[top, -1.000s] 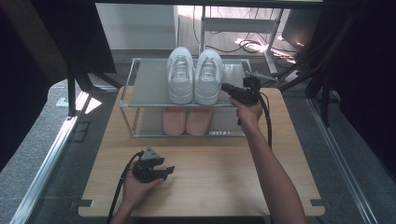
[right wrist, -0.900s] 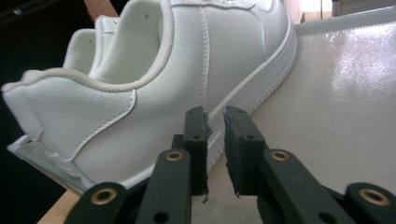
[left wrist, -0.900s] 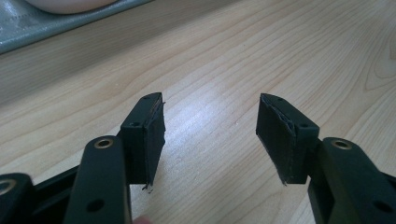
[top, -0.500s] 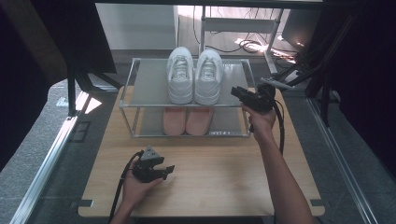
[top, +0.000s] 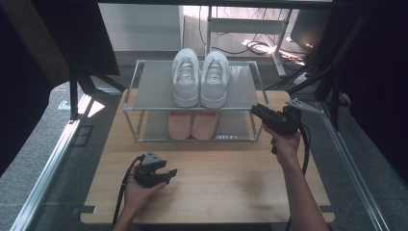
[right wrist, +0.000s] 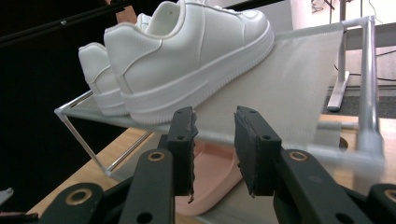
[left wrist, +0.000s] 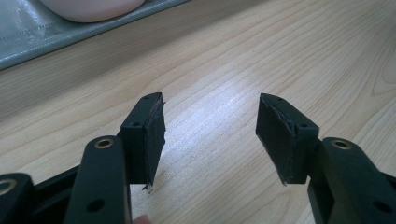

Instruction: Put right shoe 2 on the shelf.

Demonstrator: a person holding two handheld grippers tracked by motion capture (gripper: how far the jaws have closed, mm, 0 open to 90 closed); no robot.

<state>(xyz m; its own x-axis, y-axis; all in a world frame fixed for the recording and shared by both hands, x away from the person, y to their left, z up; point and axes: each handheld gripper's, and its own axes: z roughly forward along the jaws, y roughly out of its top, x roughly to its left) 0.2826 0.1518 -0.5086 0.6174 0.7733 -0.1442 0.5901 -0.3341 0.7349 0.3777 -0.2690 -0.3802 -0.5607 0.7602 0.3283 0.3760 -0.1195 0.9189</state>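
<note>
white shoes (top: 200,77) on rack (top: 243,86) top, pink pair (top: 192,123) below, maybe slippers, both tools (top: 257,110) (top: 169,174) open, empty

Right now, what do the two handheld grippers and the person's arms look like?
Both are black pistol-like tools. The left tongs and right tongs each carry a grey three-cornered plate on top and trail a black cable. Up close, the jaws are black blocks with brass-coloured pivots and fraying dark pads. The forearms are bare, no sleeves in view.

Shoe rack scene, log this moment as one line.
white sneakers: top shelf | pink shoes: lower shelf | right gripper: jaws just opening, empty, beside rack | left gripper: open, over table
</note>
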